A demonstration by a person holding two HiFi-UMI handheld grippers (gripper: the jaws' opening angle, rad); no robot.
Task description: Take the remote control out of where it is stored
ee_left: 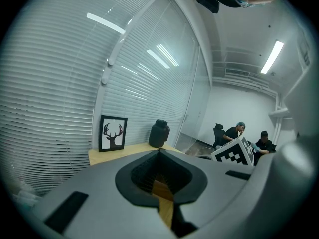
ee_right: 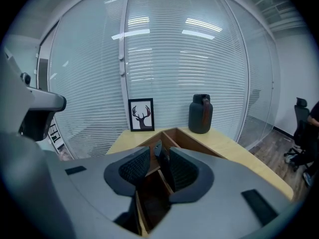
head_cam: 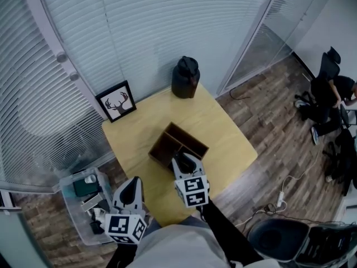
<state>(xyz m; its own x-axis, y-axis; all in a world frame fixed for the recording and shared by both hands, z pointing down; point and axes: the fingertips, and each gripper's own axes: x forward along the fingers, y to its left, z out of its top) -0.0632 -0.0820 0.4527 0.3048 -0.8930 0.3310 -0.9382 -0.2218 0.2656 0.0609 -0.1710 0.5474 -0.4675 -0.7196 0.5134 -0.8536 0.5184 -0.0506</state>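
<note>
Remote control [ee_right: 157, 150] upright in wooden box [ee_right: 197, 140], between right tool's [ee_right: 159, 158] parted jaws.

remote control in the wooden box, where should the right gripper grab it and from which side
Grip the remote control by its top end, from straight above. It stands on end in the wooden box beside a divider, so the walls block any side approach. The right gripper holds its open jaws either side of the slim body; close across that.

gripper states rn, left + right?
Left gripper: shut, empty.
Right gripper: open, jaws either side of the dark remote control standing in the wooden box, not clamped yet.
</note>
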